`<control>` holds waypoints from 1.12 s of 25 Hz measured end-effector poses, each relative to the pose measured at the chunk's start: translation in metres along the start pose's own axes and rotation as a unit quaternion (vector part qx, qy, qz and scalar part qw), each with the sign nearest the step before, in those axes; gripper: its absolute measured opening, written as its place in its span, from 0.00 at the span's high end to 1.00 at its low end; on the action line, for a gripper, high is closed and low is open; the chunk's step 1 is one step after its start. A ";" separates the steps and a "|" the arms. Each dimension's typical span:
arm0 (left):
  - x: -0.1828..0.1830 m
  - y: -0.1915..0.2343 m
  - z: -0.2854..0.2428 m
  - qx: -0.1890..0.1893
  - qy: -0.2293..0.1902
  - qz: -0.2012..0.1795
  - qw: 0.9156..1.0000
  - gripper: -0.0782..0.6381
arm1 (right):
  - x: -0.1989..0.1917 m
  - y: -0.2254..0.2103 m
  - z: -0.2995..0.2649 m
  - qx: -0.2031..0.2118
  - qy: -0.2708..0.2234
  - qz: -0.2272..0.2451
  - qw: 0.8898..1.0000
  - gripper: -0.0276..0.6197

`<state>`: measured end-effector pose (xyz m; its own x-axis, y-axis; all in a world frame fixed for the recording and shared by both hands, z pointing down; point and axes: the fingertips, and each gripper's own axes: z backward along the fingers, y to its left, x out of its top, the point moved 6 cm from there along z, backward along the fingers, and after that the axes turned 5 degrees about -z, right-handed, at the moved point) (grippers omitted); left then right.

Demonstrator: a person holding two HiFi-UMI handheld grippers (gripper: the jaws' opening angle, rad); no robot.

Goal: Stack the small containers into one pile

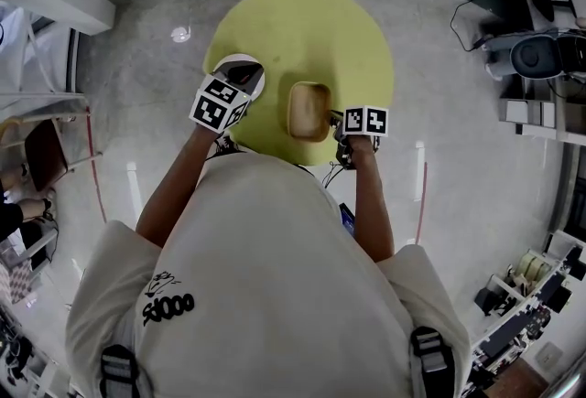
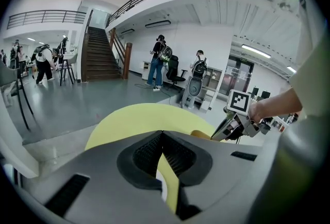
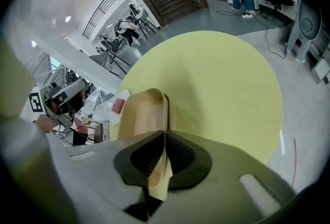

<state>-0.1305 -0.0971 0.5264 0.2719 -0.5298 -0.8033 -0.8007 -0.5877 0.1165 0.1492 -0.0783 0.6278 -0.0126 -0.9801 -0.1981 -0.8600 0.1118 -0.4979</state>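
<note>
A tan rectangular container (image 1: 309, 110) (image 3: 142, 115) sits near the middle of the round yellow table (image 1: 302, 21). My right gripper (image 1: 337, 123) (image 3: 164, 133) is shut on its right-hand rim, and the thin wall runs up between the jaws. A small white round container (image 1: 240, 69) (image 3: 117, 104) lies at the table's left edge. My left gripper (image 1: 236, 85) (image 2: 162, 134) is over it, jaws closed, with a sliver of white rim (image 2: 160, 193) low between them. In the left gripper view the tan container (image 2: 201, 134) shows just past my right gripper (image 2: 234, 122).
The table stands on a grey polished floor (image 1: 458, 140). Desks and equipment (image 1: 540, 58) crowd the right side, and a chair (image 1: 46, 154) stands at the left. Stairs (image 2: 100, 55) and several people (image 2: 162, 61) are far across the hall.
</note>
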 end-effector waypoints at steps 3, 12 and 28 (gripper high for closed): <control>-0.003 0.000 0.003 0.002 0.004 0.002 1.000 0.88 | -0.001 0.001 -0.003 -0.012 -0.004 0.007 1.000 0.92; -0.011 -0.007 0.000 -0.009 0.020 0.001 1.000 0.88 | -0.002 0.008 -0.002 -0.007 -0.028 0.007 1.000 0.86; 0.084 0.021 0.019 0.017 -0.080 -0.065 0.995 0.88 | 0.093 0.061 0.124 -0.057 -0.244 0.109 0.962 0.94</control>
<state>-0.1344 -0.1425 0.4501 0.2882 -0.3450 -0.8933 -0.7830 -0.6219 -0.0124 0.1590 -0.1428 0.4745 0.0183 -0.7383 -0.6743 -0.9144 0.2604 -0.3100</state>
